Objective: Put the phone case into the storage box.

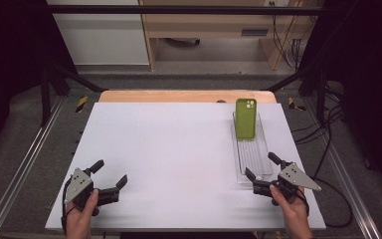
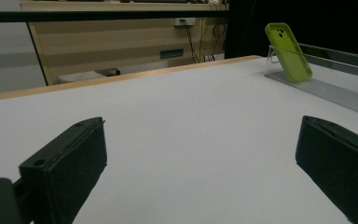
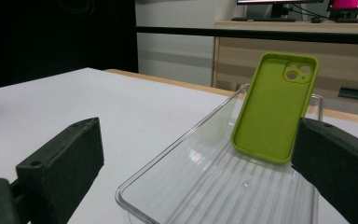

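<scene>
Two grippers idle, jaws wide apart | left gripper [image 1: 108,180] on bare table [image 1: 169,149], holding nothing | right gripper [image 1: 261,173] at near end of clear tray [image 1: 264,167], empty | green phone case [image 1: 245,118] leans upright at tray's far end; I judge it light, soft, bendy; I'd pinch its long side edges.

Along the left gripper [image 2: 200,158], its two black jaws stood wide apart with nothing between them, low over the bare white table [image 2: 177,121]. Far off to the right, a green phone case [image 2: 289,51] leaned upright, camera cutout at the top, at the far end of a clear ribbed tray [image 2: 335,93]. A wooden cabinet [image 2: 121,42] stood beyond the table's far edge.
</scene>
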